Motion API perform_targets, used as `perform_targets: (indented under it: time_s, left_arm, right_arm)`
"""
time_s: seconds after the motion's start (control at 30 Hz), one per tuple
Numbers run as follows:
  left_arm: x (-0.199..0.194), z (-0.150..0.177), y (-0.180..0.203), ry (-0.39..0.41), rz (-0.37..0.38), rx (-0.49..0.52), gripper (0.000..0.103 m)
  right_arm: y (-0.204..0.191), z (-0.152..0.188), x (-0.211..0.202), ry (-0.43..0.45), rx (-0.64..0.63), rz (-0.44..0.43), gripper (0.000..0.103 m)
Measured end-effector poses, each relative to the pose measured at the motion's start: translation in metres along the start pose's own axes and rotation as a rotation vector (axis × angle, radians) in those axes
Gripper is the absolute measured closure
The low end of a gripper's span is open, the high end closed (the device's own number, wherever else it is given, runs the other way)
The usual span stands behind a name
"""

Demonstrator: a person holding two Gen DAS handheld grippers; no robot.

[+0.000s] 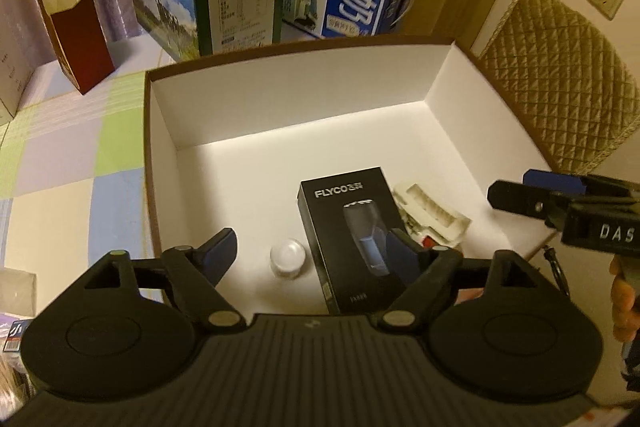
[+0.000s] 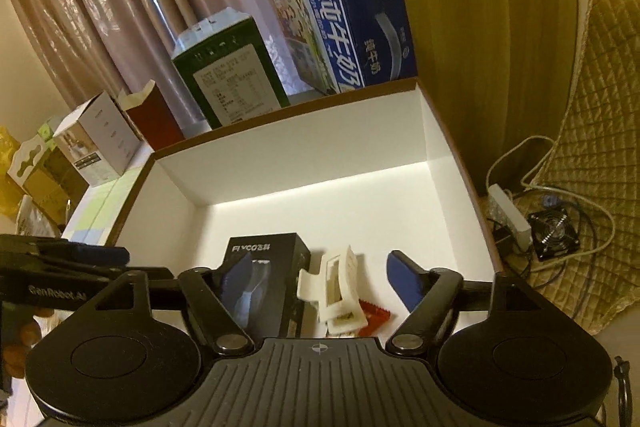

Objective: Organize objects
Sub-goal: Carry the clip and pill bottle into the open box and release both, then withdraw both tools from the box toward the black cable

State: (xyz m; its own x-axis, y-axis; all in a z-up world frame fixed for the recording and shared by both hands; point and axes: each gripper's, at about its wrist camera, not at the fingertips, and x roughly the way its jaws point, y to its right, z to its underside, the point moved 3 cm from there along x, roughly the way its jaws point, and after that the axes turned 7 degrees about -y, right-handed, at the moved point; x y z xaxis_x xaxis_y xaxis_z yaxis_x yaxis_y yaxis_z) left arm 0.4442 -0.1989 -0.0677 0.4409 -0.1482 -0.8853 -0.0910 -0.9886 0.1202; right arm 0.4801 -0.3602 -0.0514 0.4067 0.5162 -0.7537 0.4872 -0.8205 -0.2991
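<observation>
Both spread wide and empty: left tool (image 1: pixel 312 251) and right tool (image 2: pixel 316 275), hovering over the near end of the white box (image 1: pixel 280 99). Directly ahead, black carton (image 1: pixel 352 235) lettered "FLYCO", beside white clip (image 2: pixel 336 291) and small jar (image 1: pixel 287 259). Best straddled squarely across its narrow sides before closing.

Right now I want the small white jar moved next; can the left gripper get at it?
Probably yes. The left gripper hangs open over the box, and the jar stands between its jaws with nothing on top. The black carton sits close on one side, so that jaw has little room.
</observation>
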Motion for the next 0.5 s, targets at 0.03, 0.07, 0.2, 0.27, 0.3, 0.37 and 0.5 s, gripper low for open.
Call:
perform_targets:
  time_s: [0.03,0.07,0.2,0.27,0.3,0.37,0.5]
  left_arm:
    - [-0.004,0.002,0.000,0.007,0.001,0.002,0.018]
    - [-0.010,0.004,0.001,0.012,0.001,0.005,0.018]
    - [-0.031,0.013,0.001,0.044,-0.004,0.007,0.016]
    - [-0.041,0.018,-0.001,0.054,-0.008,0.003,0.014]
    - [-0.046,0.021,-0.002,0.060,-0.011,0.001,0.014]
    - [-0.054,0.026,-0.003,0.069,-0.017,-0.001,0.014]
    - [-0.069,0.038,-0.007,0.078,-0.030,-0.006,0.012]
  right_arm:
    - [-0.002,0.002,-0.004,0.004,-0.002,0.003,0.027]
    - [-0.005,0.006,-0.008,0.009,-0.004,0.009,0.024]
    - [-0.015,0.016,-0.024,0.029,-0.005,0.008,0.019]
    - [-0.020,0.021,-0.031,0.038,-0.002,0.004,0.018]
    - [-0.022,0.023,-0.035,0.043,0.000,0.003,0.017]
    - [-0.028,0.028,-0.042,0.052,0.002,0.001,0.016]
    - [-0.038,0.037,-0.054,0.065,0.005,-0.001,0.013]
